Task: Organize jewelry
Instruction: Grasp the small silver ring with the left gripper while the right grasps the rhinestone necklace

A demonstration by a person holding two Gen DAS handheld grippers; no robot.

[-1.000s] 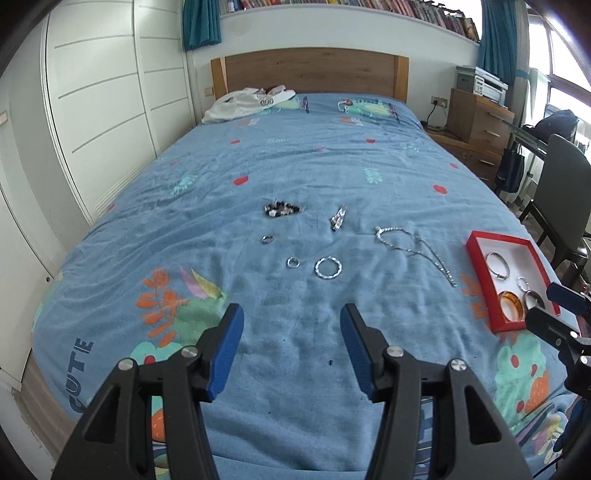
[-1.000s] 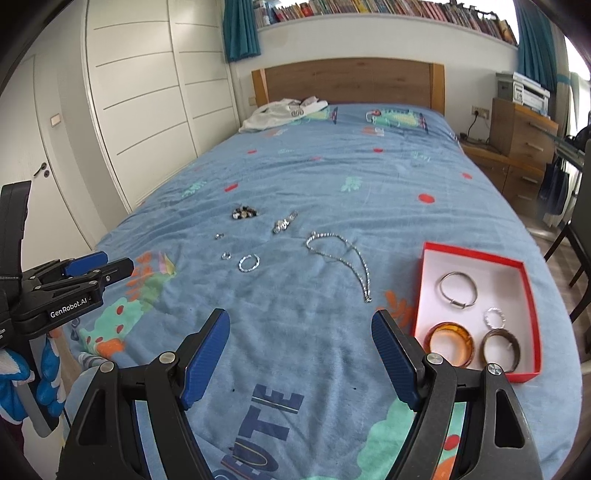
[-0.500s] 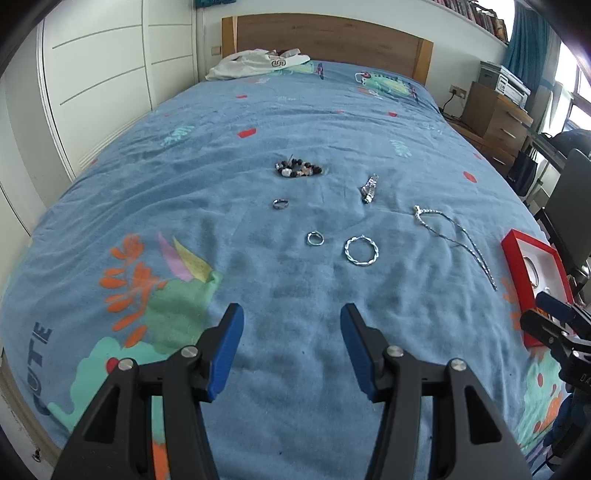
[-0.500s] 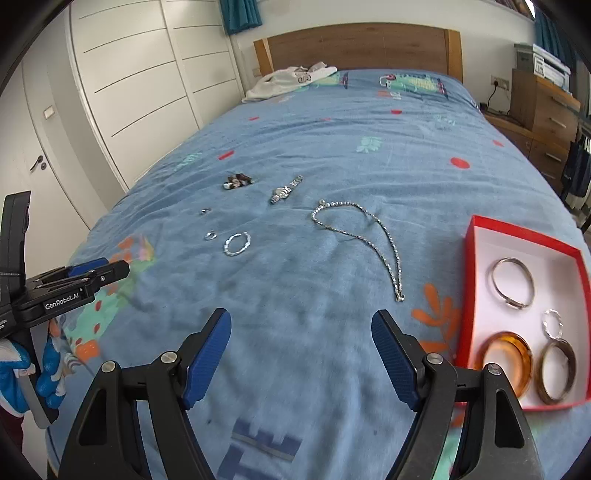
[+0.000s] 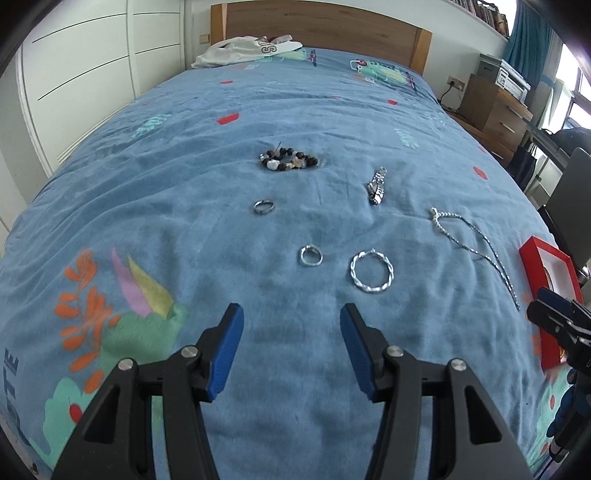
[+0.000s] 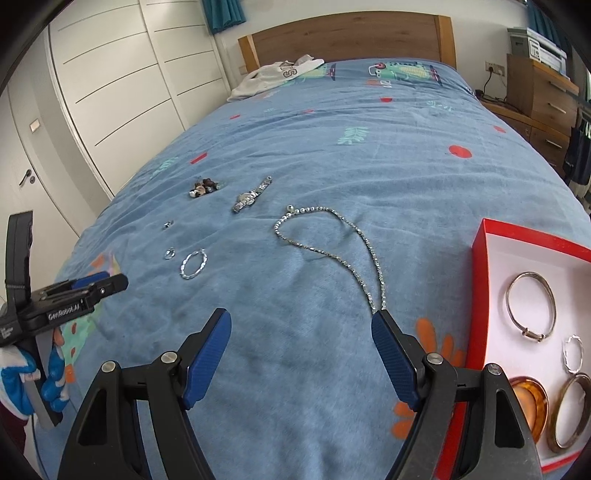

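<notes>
Cropping red box (image 5: pixel 532 254) at frame edge

My left camera looks forward and down along my left gripper (image 5: pixel 291 349) over the blue bedspread (image 5: pixel 258 103) toward the headboard (image 5: pixel 317 22), close above the near end of the bed. My right camera sits beside it, facing the same way along my right gripper (image 6: pixel 301 356). Both views share the twisted hoop (image 5: pixel 372 271), the necklace (image 6: pixel 332 251) and the red box (image 6: pixel 480 295); each also catches the other gripper at its edge.
</notes>
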